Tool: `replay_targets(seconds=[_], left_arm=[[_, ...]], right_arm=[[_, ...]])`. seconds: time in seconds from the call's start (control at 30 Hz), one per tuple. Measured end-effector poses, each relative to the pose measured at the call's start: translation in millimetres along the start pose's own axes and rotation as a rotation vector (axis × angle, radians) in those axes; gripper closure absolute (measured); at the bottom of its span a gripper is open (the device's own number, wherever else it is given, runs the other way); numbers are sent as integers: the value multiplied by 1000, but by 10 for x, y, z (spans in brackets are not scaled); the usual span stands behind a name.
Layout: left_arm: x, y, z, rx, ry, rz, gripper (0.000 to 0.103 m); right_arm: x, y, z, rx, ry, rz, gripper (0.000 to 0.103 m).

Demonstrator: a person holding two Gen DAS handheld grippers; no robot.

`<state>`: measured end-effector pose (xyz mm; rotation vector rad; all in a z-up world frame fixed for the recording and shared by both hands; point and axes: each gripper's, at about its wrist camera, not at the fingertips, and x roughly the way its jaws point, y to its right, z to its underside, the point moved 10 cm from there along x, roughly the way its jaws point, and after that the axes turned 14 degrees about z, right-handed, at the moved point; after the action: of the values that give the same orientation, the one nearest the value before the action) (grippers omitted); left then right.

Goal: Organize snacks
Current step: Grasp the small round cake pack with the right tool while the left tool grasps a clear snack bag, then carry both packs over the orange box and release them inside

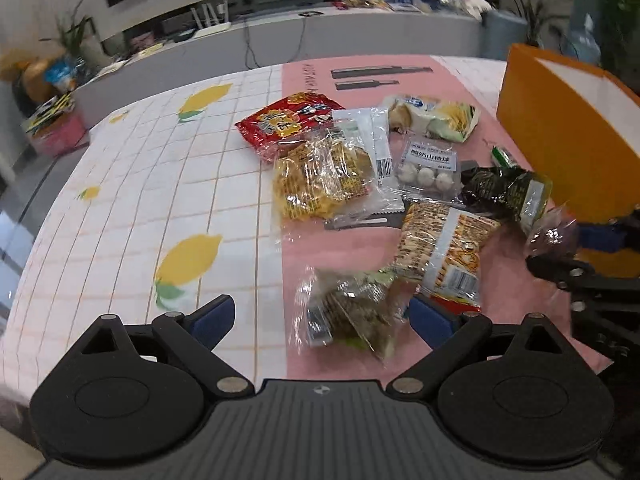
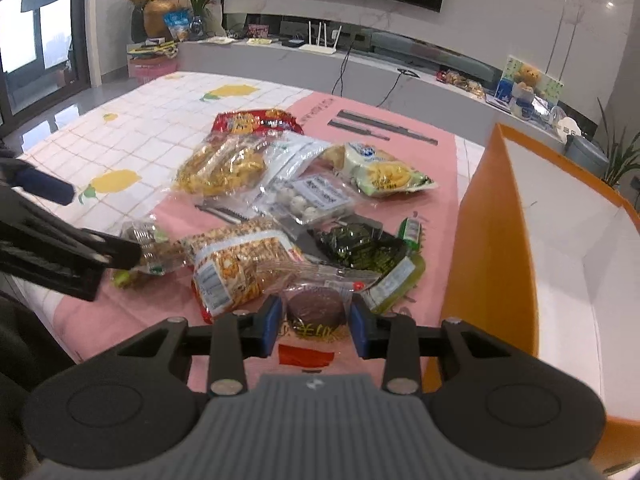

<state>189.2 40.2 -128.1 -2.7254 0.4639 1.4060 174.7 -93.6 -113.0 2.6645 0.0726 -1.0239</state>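
A: Two tools are seen over the counter (image 1: 168, 184), which is covered by a lemon-print grid cloth and a pink mat. How is the left tool (image 1: 320, 320) held?

B: Its blue pads are spread wide, with a clear-wrapped greenish-brown snack packet (image 1: 348, 312) lying between them on the pink mat; no contact on the left pad can be made out, and the right pad is partly hidden behind the packet.

A: And the right tool (image 2: 314, 316)?

B: A round dark-brown cake in clear wrapping (image 2: 314, 308) is seen between its pads, which are drawn in close on either side. It is held just beside the orange cardboard box with a white interior (image 2: 492, 220).

A: Where are the remaining snacks found?

B: They are heaped on the pink mat: a red crinkled bag (image 1: 290, 118), a clear bag of yellow crisps (image 1: 316, 180), a clear pack of white balls (image 1: 428, 168), a pale yellow-green bag (image 1: 436, 116), a dark green seaweed pack (image 1: 500, 190) and an orange-patterned cracker bag (image 1: 444, 252).
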Motion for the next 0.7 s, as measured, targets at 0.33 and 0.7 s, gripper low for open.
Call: replay_targets(seconds=[0.33, 0.7], left_arm=[[436, -11, -6, -14, -162, 115, 0], [529, 51, -4, 36, -172, 59, 36]], right_arm=[[28, -2, -24, -12, 8, 17, 68], [-13, 16, -41, -12, 22, 11, 68]])
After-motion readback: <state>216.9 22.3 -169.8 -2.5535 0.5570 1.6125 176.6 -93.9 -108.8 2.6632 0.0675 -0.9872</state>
